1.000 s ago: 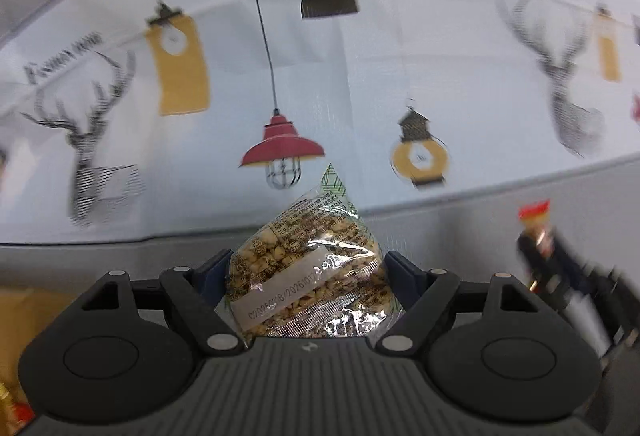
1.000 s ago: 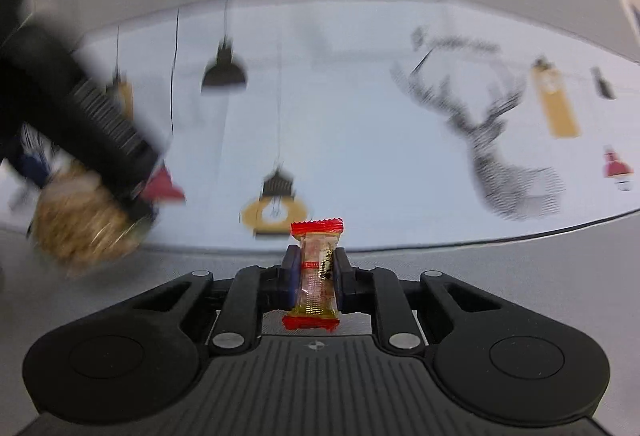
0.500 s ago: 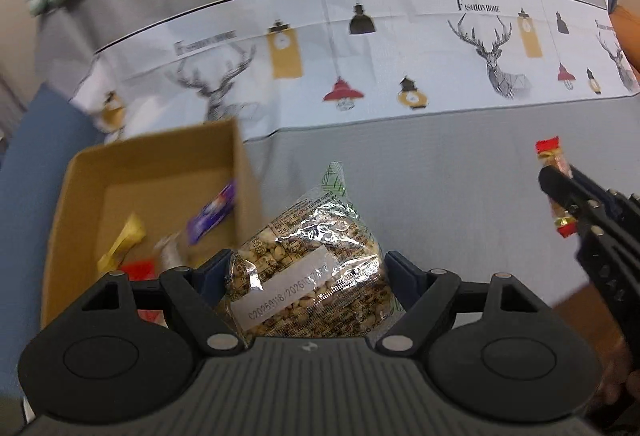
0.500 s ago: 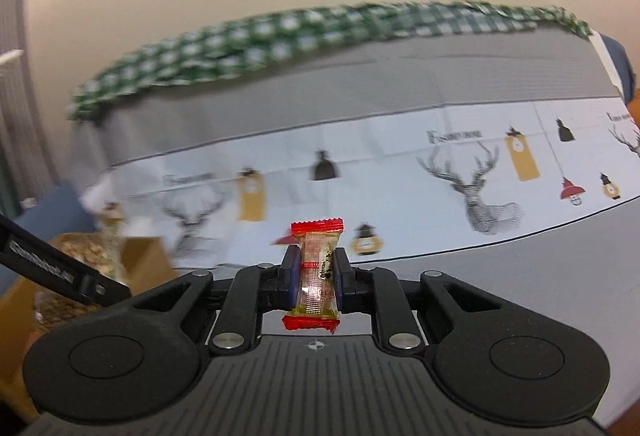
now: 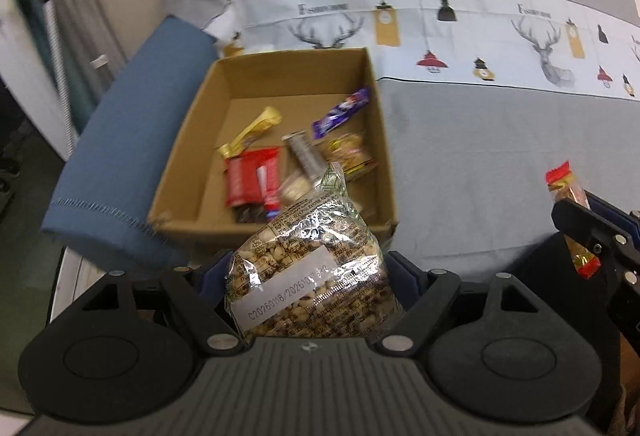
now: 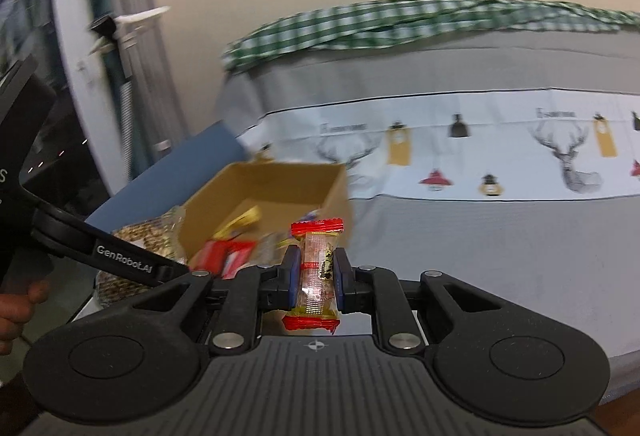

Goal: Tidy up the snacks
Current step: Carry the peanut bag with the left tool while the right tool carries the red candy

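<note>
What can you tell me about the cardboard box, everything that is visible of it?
The cardboard box is plain brown, open at the top, with straight walls and no lid in sight. It sits on the grey cloth, its left side against a folded blue cloth. Inside lie several wrapped snacks: a red packet, a gold-wrapped bar, a purple bar, a silver one and others. About half the floor is bare. No tool touches it.

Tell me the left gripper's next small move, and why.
Probably carry the bag of nuts forward over the cardboard box and open. The left gripper holds it just short of the box's near wall, and other snacks already lie inside.
</note>
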{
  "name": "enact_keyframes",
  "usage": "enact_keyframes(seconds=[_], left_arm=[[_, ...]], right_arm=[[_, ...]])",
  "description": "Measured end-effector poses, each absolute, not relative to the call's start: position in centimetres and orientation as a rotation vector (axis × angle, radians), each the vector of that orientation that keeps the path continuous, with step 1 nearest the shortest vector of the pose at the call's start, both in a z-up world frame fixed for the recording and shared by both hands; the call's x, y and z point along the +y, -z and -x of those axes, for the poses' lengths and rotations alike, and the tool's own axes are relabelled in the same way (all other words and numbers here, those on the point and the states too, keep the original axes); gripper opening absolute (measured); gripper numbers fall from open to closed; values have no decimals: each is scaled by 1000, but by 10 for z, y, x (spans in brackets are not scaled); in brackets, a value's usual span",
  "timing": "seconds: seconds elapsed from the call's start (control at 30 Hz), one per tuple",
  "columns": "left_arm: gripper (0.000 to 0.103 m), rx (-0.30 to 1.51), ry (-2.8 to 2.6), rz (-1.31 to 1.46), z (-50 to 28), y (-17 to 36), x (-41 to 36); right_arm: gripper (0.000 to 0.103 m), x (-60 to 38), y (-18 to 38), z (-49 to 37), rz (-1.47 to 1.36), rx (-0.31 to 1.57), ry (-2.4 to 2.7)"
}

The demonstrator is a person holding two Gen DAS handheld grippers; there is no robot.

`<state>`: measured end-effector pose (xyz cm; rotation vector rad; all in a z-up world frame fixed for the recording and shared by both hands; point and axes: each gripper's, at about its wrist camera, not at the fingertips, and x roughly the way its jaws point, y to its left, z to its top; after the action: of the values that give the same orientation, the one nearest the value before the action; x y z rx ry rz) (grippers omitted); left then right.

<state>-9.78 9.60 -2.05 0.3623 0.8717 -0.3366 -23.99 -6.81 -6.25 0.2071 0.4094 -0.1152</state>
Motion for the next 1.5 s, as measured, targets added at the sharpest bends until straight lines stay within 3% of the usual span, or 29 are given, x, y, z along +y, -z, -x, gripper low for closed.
enact_keyframes(seconds=[1.5], left_arm=[[85, 871, 355, -285, 112, 26, 122]], right_arm=[[18, -21, 53, 241, -73, 442, 53]])
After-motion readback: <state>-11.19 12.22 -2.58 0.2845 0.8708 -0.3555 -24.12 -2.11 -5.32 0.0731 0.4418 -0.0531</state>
